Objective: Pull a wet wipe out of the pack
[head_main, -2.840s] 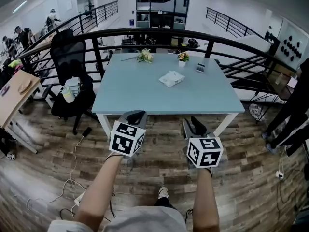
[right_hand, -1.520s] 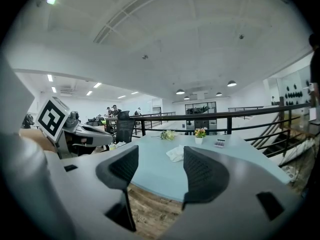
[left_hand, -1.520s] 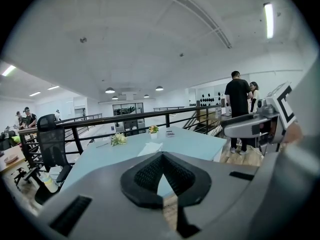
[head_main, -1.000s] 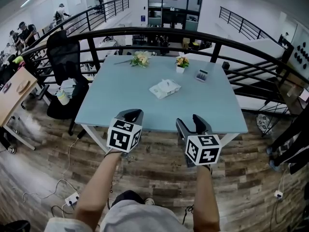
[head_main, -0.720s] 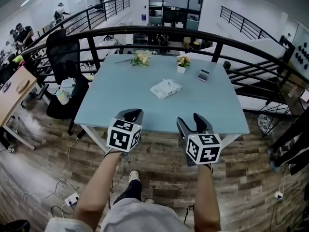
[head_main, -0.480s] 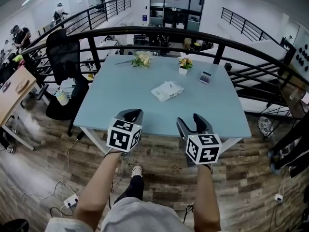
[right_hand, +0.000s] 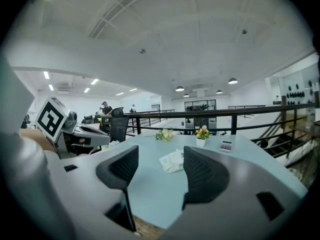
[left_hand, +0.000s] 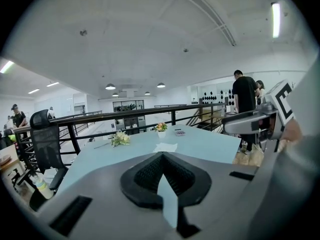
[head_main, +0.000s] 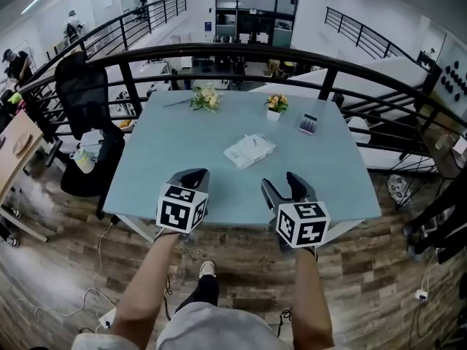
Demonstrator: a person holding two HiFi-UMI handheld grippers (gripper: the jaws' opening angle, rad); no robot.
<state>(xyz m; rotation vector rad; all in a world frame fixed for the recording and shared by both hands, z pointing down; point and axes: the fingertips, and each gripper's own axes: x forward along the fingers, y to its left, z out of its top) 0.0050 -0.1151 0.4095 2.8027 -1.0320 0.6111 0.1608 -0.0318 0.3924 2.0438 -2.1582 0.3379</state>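
The white wet wipe pack [head_main: 249, 150] lies flat near the middle of the light blue table [head_main: 175, 130], with a crumpled wipe sticking up from its top. It also shows in the left gripper view as the wet wipe pack [left_hand: 165, 147] and between the right jaws as the wet wipe pack [right_hand: 172, 160]. My left gripper [head_main: 194, 176] hangs over the table's near edge with its jaws pressed together and nothing in them. My right gripper [head_main: 283, 186] is beside it, open and empty. Both are well short of the pack.
A bunch of flowers [head_main: 205, 98], a small flower pot [head_main: 276, 106] and a calculator [head_main: 308, 124] sit at the table's far side. A black railing [head_main: 233, 49] curves behind the table. An office chair [head_main: 80, 93] stands to the left. Wooden floor lies below.
The person has stepped closer to the table. Both grippers, earlier over the floor, now hang over the table's near edge. Their jaw states are unchanged.
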